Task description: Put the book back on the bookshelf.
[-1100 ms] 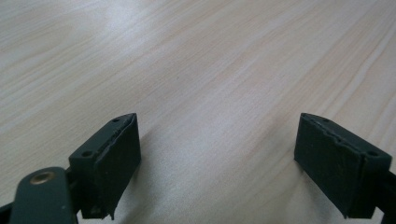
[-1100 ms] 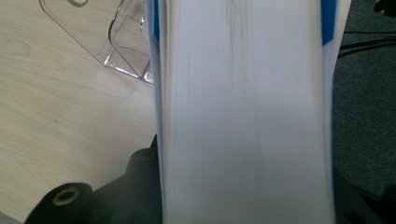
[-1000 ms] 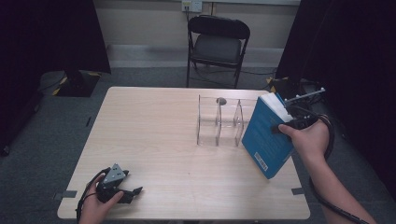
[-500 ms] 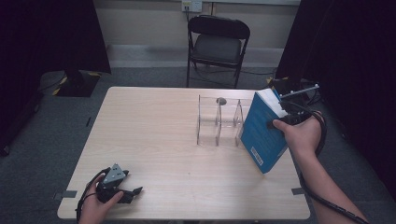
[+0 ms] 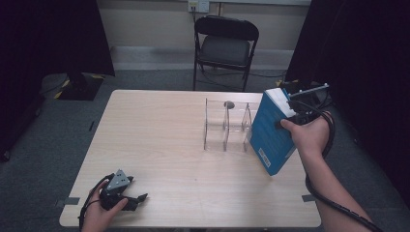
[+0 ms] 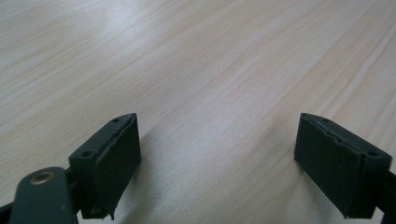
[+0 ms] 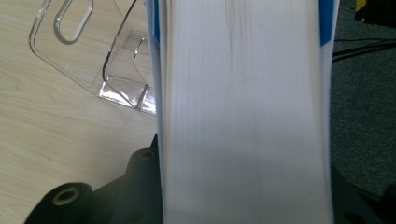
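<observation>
one blue book clamped in right claw

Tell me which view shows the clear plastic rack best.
The high view: the clear rack stands whole on the table, its upright dividers visible, just left of the blue book held by the right gripper. The right gripper view catches part of it beside the book's pages. The left gripper view looks at bare tabletop.
</observation>
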The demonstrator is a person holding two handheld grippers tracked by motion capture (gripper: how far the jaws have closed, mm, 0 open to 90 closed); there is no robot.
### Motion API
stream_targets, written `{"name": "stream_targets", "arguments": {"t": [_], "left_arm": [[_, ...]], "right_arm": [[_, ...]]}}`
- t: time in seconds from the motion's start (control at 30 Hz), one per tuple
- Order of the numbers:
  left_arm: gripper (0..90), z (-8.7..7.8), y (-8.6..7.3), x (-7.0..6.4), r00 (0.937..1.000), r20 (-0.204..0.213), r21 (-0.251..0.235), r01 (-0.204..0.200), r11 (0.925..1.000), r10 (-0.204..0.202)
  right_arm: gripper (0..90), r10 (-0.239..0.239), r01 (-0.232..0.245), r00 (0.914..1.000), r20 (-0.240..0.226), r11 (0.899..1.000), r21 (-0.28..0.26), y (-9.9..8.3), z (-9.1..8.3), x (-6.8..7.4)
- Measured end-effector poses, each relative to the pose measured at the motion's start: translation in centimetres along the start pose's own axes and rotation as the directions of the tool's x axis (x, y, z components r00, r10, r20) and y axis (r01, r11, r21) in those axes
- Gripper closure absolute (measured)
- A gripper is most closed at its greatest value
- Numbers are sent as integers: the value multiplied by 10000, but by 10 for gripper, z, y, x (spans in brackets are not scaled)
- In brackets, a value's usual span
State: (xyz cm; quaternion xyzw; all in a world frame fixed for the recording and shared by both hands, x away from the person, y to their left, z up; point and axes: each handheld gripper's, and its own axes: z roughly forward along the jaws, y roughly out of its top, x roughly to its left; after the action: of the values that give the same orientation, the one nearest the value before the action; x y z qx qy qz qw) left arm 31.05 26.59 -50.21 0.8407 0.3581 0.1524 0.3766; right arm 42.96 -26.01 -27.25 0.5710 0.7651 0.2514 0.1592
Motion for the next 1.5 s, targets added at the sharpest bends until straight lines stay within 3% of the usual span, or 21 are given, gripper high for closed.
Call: {"name": "stream_targets", "arguments": {"t": [1.5], "left_arm": [[142, 0, 0, 0, 10000, 19, 59, -20, 10000, 20]], "right_arm": [[619, 200, -198, 9991, 370, 9998, -62, 23, 13, 5]]}}
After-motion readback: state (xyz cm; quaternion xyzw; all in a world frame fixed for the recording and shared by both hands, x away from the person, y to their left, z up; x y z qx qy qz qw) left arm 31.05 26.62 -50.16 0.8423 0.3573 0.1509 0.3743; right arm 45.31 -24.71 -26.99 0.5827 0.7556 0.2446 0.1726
